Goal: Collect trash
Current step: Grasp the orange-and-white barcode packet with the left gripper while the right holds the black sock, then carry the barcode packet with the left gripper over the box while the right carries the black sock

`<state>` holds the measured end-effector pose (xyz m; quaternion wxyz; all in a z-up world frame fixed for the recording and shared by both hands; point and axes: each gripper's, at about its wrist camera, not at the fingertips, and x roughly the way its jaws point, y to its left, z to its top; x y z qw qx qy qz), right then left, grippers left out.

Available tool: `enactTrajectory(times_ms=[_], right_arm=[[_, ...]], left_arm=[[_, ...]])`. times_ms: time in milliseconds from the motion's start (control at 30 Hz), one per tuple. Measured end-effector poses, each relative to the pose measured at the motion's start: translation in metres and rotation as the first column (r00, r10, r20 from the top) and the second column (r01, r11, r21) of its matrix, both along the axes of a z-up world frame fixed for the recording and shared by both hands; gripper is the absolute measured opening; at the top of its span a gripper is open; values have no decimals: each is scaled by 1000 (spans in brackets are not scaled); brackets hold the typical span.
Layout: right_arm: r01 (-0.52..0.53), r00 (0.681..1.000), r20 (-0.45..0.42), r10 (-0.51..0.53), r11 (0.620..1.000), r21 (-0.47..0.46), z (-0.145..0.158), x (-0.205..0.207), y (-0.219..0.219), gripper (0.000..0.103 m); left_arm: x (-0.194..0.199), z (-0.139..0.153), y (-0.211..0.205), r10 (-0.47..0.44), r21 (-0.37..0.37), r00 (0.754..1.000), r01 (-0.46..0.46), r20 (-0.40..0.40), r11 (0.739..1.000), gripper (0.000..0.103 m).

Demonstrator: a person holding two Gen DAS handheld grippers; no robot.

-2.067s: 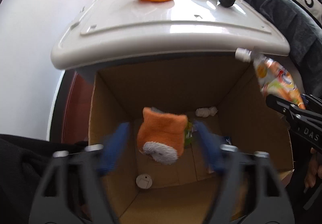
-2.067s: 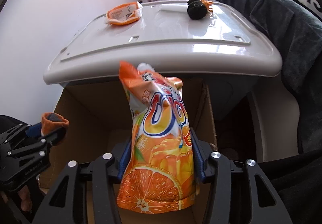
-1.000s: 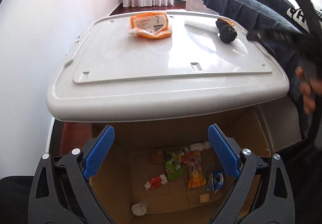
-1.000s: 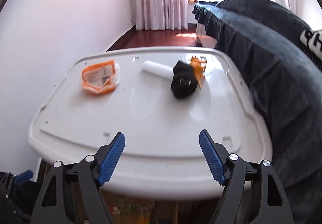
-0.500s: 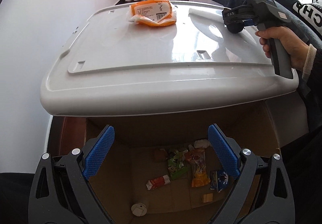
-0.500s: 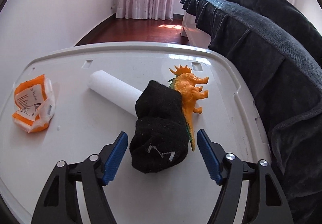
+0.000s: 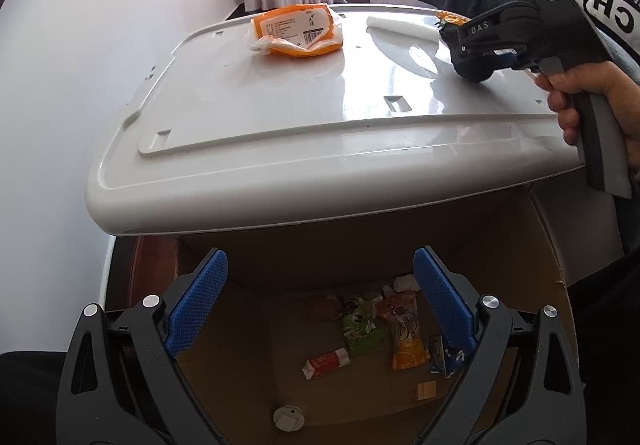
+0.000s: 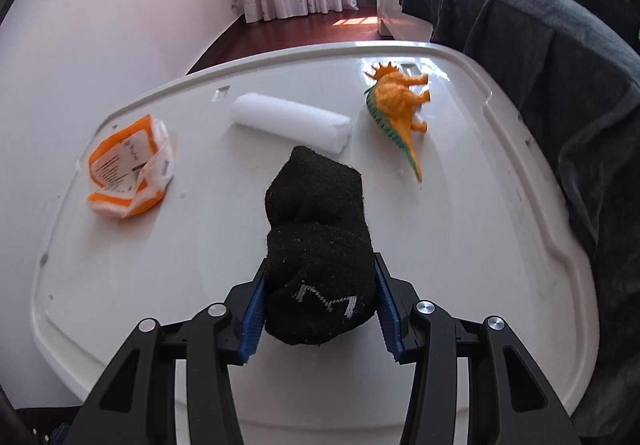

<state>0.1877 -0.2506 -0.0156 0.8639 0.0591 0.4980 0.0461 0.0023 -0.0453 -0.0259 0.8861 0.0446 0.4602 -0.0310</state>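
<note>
Two grippers are in view. The right gripper has just been closing, and its fingers now clamp the near end of the black sock on the white lid serving as bench. The sock's long axis runs straight away from the fingers, toward the white roll; the toy dinosaur lies to the right, the orange wrapper well to the left. The left gripper hangs spread and empty above the cardboard box of collected trash. Judgement: the right hand is far nearer the sock; lift follows.
</note>
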Motion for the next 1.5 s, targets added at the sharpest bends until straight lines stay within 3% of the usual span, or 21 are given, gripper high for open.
enactTrajectory(times_ms=[200,367,567,833,933,1000,1067,1100,1133,1167,1200,1300,1367,1500], right_arm=[[-7,999,34,8,1000,-12,4,-44,10,47],[-18,999,31,19,1000,-2,4,-41,8,47],[16,1000,-16,-15,998,63,1,-27,-3,48],[-24,999,-24,25,999,33,2,-26,3,49],[-29,999,-28,30,999,44,1,-26,1,49],[-36,999,-28,37,998,44,1,-26,1,49],[-40,999,-28,42,998,42,0,-25,2,49],[-43,999,-30,44,998,40,0,-25,2,49],[-43,999,-31,44,998,38,0,-24,3,49],[-41,999,-32,42,998,36,0,-24,3,49],[-41,999,-33,42,999,34,0,-23,4,49],[-44,999,-24,44,999,18,1,-25,6,49],[-50,999,-17,50,999,4,1,-27,8,49],[-48,999,-5,47,999,-16,2,-29,11,49]], left_arm=[[17,32,12,-37,-19,999,37,-12,999,92],[70,58,14,-197,83,980,200,-40,976,92],[163,80,34,-304,144,948,289,98,947,92],[262,51,23,-486,178,872,469,65,865,92],[282,30,17,-524,213,851,508,22,834,92],[296,20,16,-531,215,848,518,0,828,92],[311,11,17,-514,192,858,507,-18,840,92],[315,7,18,-500,185,866,495,-25,849,85],[319,2,16,-493,164,869,493,-40,855,58],[320,-1,17,-489,141,870,492,-57,859,49],[319,-3,16,-470,135,881,473,-58,871,47],[305,0,17,-432,145,902,427,-1,892,28],[297,3,18,-382,141,924,376,18,916,21],[274,9,25,-206,123,977,199,51,972,18]])
